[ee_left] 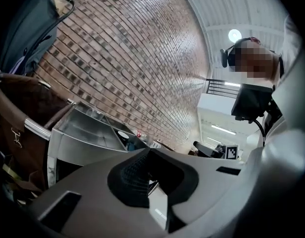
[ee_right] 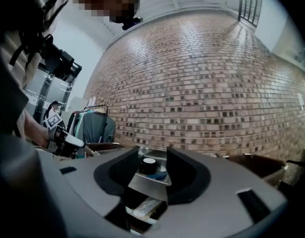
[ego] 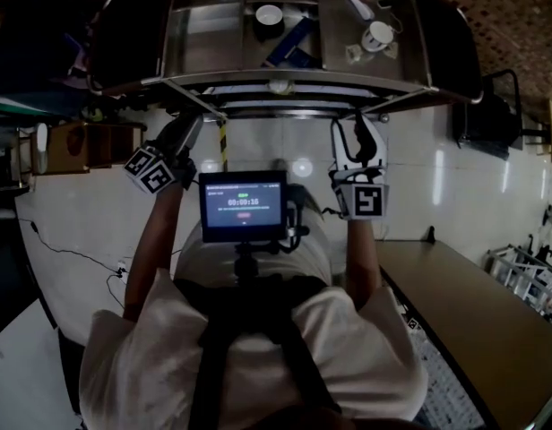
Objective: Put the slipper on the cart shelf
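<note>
The left gripper [ego: 187, 129] has its jaws pinched shut on nothing and the right gripper [ego: 357, 134] has them half apart and empty, both level before the cart [ego: 195, 77], so the pale shape [ee_right: 145, 208] on its lower shelf is probably the slipper, already set down.

The cart [ego: 204, 30] is brushed, dully shining metal. The brick wall [ee_right: 202, 78] looks rough and matt. The floor tiles [ego: 428, 177] are glossy. The left gripper [ee_left: 147, 172] has a smooth, matt grey plastic shell and black ribbed pads [ee_left: 127, 175].
</note>
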Demonstrator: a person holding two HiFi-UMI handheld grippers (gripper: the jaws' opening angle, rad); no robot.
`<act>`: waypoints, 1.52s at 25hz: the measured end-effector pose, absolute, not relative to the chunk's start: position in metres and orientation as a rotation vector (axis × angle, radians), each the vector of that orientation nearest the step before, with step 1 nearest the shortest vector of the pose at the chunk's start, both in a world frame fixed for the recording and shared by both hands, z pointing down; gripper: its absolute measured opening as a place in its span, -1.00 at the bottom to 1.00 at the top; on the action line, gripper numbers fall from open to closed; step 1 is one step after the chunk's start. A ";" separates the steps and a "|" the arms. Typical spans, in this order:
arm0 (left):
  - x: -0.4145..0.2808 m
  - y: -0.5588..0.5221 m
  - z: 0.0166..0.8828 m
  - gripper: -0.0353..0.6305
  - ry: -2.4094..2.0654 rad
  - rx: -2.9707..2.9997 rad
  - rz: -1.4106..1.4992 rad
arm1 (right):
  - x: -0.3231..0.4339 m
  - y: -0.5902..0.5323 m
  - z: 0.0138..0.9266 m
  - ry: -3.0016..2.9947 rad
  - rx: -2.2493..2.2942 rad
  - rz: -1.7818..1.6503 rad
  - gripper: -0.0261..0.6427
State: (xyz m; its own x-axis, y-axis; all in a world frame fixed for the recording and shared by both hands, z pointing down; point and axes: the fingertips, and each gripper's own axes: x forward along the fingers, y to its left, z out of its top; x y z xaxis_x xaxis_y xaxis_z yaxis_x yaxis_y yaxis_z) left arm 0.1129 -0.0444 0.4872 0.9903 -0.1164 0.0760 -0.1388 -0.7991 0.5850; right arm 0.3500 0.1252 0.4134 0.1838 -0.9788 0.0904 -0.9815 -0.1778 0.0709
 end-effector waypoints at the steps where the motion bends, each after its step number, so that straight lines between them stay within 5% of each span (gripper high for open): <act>1: 0.109 -0.047 0.487 -0.89 -0.171 2.500 0.043 | 0.347 0.124 0.416 -1.930 2.337 0.044 -0.35; 38: 0.067 -0.040 0.545 -0.89 -0.241 2.450 0.137 | 0.274 0.111 0.518 -1.811 2.219 0.408 -0.35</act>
